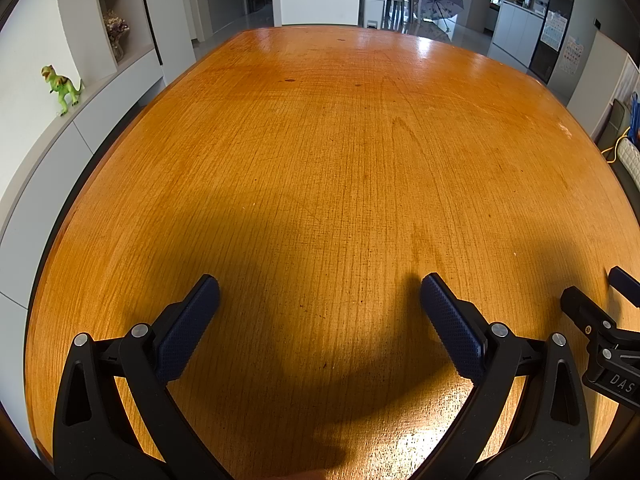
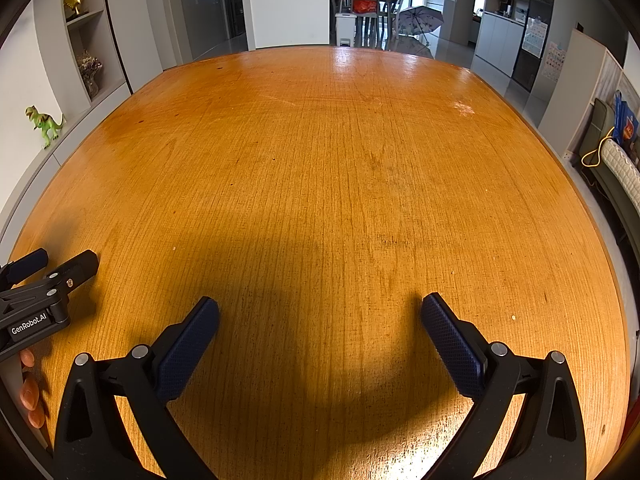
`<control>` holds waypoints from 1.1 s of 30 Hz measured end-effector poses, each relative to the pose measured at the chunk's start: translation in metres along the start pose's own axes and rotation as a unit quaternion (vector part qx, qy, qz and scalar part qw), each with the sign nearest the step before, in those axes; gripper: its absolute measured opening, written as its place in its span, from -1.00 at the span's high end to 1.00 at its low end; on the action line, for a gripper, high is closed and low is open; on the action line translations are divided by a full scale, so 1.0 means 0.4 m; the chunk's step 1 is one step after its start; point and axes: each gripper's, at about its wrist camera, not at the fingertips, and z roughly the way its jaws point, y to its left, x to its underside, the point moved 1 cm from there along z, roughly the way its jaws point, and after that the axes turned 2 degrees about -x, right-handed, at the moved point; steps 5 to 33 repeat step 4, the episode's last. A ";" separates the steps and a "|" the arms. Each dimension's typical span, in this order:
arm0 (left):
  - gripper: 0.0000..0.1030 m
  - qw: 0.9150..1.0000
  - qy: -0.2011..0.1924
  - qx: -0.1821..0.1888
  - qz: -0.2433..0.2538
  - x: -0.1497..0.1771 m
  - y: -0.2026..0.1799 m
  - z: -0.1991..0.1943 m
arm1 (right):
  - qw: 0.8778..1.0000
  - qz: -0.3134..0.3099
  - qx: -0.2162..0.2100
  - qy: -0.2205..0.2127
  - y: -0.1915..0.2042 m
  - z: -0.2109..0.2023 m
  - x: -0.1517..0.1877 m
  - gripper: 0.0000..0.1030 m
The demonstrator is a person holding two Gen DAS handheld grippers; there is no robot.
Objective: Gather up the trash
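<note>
Big orange wooden table [image 1: 340,168] takes up basically everything, glossy with light glare at the far end. Over on the left there's a green toy dinosaur [image 1: 60,88] on a white ledge and a vase of dried flowers [image 1: 116,36] tucked in a shelf niche. Left gripper [image 1: 320,300] hangs just above the wood, fingers spread wide, nothing in them. Right gripper [image 2: 320,320] is just beside it, same deal, spread and empty. Can't spot any trash on the tabletop, and no bin near it. Further right, an open umbrella [image 2: 420,20] sits on the floor past the table.
</note>
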 end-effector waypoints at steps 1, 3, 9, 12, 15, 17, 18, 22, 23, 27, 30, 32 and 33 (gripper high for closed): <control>-0.88 1.000 0.000 0.000 0.000 0.000 0.000 0.000 | 1.000 0.000 0.000 0.000 0.000 0.000 0.000 -0.95; -0.88 1.000 0.000 0.000 0.000 0.000 0.001 0.000 | 1.000 0.000 0.000 0.000 0.000 0.000 0.000 -0.95; -0.88 1.000 0.000 0.000 0.000 0.000 0.000 0.000 | 1.000 0.000 0.000 0.000 0.000 -0.001 0.000 -0.95; -0.88 1.000 0.000 0.000 0.000 0.000 0.000 0.000 | 1.000 0.000 0.000 0.000 0.000 -0.001 0.000 -0.95; -0.88 1.000 0.000 0.000 0.000 0.000 0.000 0.000 | 1.000 0.000 0.000 0.000 0.000 -0.001 0.000 -0.95; -0.88 1.000 0.000 0.000 0.000 0.000 0.000 0.000 | 1.000 0.000 0.000 0.000 0.000 -0.001 0.000 -0.95; -0.88 1.000 0.000 0.000 0.000 0.000 0.000 0.000 | 1.000 0.000 0.000 0.000 0.000 -0.001 0.000 -0.95; -0.88 1.000 0.000 0.000 0.000 0.000 0.000 0.000 | 1.000 0.000 0.000 0.000 0.000 -0.001 0.000 -0.95; -0.88 1.000 0.000 0.000 0.000 0.000 0.000 0.000 | 1.000 0.000 0.000 0.000 0.000 -0.001 0.000 -0.95; -0.88 1.000 0.000 0.000 0.000 0.000 0.000 0.000 | 1.000 0.000 0.000 0.000 0.000 -0.001 0.000 -0.95; -0.88 1.000 0.000 0.000 0.000 0.000 0.000 0.000 | 1.000 0.000 0.000 0.000 0.000 -0.001 0.000 -0.95; -0.88 1.000 0.000 0.000 0.000 0.000 0.000 0.000 | 1.000 0.000 0.000 0.000 0.000 -0.001 0.000 -0.95; -0.88 1.000 0.000 0.000 0.000 0.000 0.000 0.000 | 1.000 0.000 0.000 0.000 0.000 -0.001 0.000 -0.95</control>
